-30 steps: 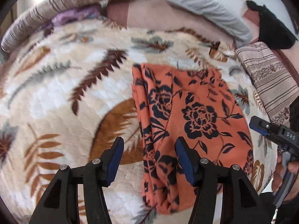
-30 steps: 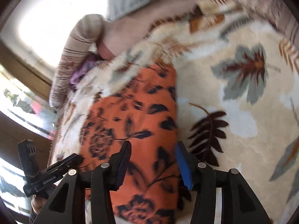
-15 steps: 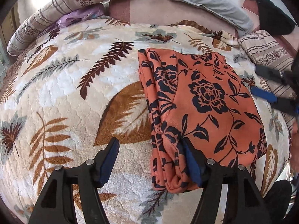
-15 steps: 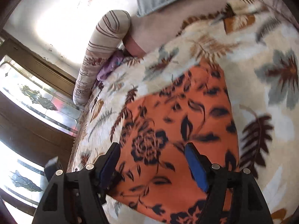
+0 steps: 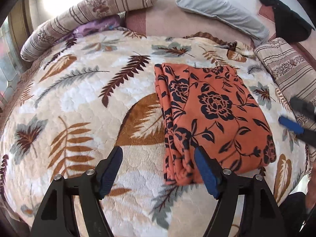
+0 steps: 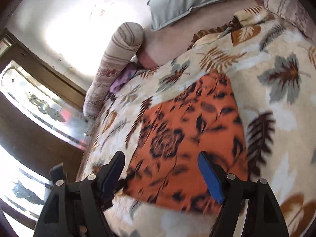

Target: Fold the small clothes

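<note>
The orange floral garment [image 5: 213,116] lies folded into a rough rectangle on the leaf-patterned blanket [image 5: 83,106] that covers the bed, its stacked fold edges running along the 9 o'clock side. The left gripper [image 5: 158,169] hangs above the blanket with its fingers wide apart and nothing between them. Half a second ago its right finger pressed at the garment's near corner; now that blue pad [image 5: 206,174] overlaps the corner in the picture, though whether it touches the cloth cannot be told, and more blanket shows beneath the gripper.

In the right wrist view, the right gripper [image 6: 161,173] also has its fingers spread, empty, over the garment's [image 6: 189,140] near edge. Compared with a half-second earlier, the garment sits lower and smaller in that frame, and more of the wall and pale pillow [image 6: 189,0] at 12 o'clock has come into sight. The view is blurred.

Only the left wrist view shows the right gripper from outside, a blurred blue finger [image 5: 291,127] at 3 o'clock beyond the garment's edge, along with a black cloth [image 5: 288,23] at 1 o'clock and a striped cushion [image 5: 290,79] at 2 o'clock. Only the right wrist view shows the wooden cabinet with patterned glass panels [image 6: 39,106] at 9 o'clock. Both show the striped bolster [image 5: 90,13] and the purple cloth [image 5: 94,26] tucked beside it.
</note>
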`<control>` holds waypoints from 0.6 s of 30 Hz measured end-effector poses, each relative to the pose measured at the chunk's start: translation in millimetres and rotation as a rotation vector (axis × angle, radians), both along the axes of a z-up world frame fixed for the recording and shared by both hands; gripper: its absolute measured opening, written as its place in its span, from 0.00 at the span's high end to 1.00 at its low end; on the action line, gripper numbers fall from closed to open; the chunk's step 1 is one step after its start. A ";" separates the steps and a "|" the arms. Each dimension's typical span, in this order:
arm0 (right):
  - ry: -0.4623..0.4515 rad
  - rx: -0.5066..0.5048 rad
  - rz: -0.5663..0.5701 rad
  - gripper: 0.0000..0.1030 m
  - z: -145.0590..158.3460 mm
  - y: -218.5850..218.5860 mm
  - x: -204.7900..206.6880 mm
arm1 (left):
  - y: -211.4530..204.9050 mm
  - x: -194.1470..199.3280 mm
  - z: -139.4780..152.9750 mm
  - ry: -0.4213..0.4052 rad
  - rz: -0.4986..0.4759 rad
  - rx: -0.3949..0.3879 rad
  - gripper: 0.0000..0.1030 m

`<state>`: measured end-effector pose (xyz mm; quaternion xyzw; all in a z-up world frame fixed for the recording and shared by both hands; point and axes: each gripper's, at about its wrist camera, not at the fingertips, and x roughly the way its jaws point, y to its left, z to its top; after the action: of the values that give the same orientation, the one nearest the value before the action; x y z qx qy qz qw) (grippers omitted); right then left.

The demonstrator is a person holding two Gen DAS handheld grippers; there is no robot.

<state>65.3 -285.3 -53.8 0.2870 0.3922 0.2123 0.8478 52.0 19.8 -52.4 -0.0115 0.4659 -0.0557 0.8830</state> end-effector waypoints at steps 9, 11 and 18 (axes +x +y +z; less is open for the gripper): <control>0.098 0.028 -0.020 0.21 -29.5 4.0 -33.1 | 6.4 -39.5 25.8 -0.039 0.032 0.018 0.26; 0.044 -0.027 -0.030 0.21 -12.2 12.5 -54.6 | 6.5 -46.2 29.0 -0.044 0.029 0.010 0.25; 0.046 -0.232 -0.076 0.17 -9.1 37.6 -116.5 | -2.6 -67.3 34.3 -0.061 0.016 0.029 0.23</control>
<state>-51.2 -247.8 -62.9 0.2062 0.4225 0.1267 0.8734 -15.3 17.2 -18.1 -0.0006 0.4393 -0.0420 0.8973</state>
